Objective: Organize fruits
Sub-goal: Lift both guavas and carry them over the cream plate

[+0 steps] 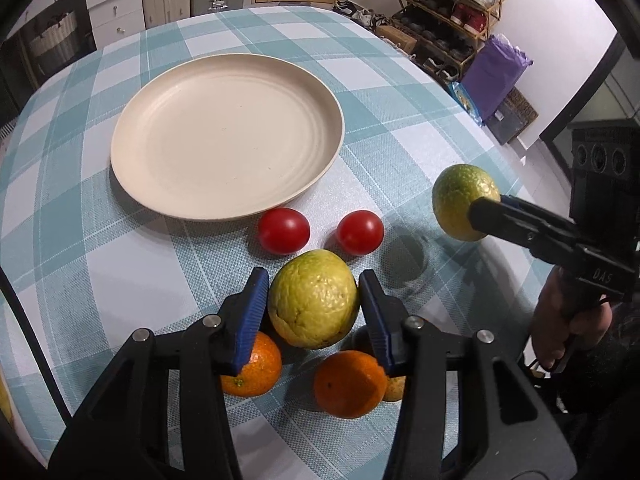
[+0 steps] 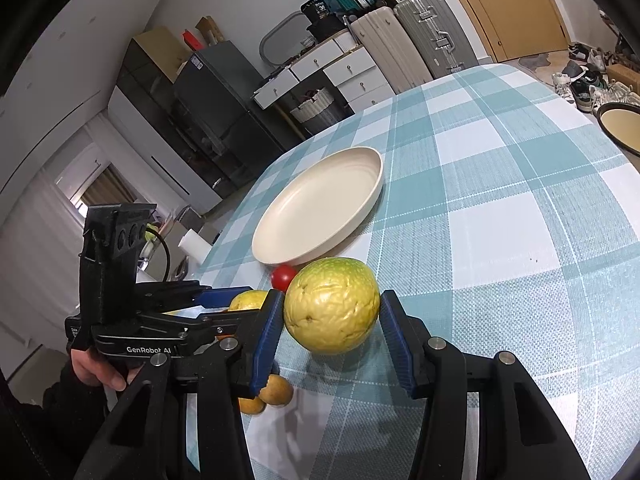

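Right wrist: gripper (image 2: 328,322) clamps bumpy yellow-green citrus (image 2: 332,308)

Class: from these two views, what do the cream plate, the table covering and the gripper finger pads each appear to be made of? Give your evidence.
Cream plate: probably matte plastic or a fibre composite; dull sheen, moulded rings.
Checked tablecloth: looks like woven vinyl or coated fabric; a fine weave shows.
Blue finger pads: likely ribbed rubber or soft plastic; fine grooves show.

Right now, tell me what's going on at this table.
A person is sorting fruit with two handheld grippers. The left gripper and the right gripper each hold a yellow-green citrus, both lifted. The cream plate holds nothing; two tomatoes and some oranges wait on the checked cloth.
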The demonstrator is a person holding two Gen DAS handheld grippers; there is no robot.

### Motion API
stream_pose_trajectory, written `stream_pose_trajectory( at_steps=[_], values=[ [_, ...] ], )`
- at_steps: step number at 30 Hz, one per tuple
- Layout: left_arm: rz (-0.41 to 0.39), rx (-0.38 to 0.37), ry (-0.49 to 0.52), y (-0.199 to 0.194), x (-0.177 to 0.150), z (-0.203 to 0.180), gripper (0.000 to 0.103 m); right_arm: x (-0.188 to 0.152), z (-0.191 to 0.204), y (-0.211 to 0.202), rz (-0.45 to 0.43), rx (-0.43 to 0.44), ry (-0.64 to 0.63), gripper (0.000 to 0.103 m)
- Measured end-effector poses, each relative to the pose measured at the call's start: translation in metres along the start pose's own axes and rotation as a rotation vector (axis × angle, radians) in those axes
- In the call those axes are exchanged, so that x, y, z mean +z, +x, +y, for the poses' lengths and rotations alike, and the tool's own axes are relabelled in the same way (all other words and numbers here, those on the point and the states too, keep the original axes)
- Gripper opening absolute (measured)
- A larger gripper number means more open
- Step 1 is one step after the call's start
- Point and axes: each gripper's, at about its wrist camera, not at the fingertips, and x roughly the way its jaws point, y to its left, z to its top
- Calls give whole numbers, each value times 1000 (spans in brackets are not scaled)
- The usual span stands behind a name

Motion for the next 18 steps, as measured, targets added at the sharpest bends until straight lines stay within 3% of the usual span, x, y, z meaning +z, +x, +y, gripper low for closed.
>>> stream_pose_trajectory(
  at_steps=[9,18],
  values=[
    [-16,-103,-88,-7,2,23,44,6,7,9,16,-1,-18,50],
    [-44,-268,-195,-13,6,48,44,13,15,21,38,-1,-42,50]
  ],
)
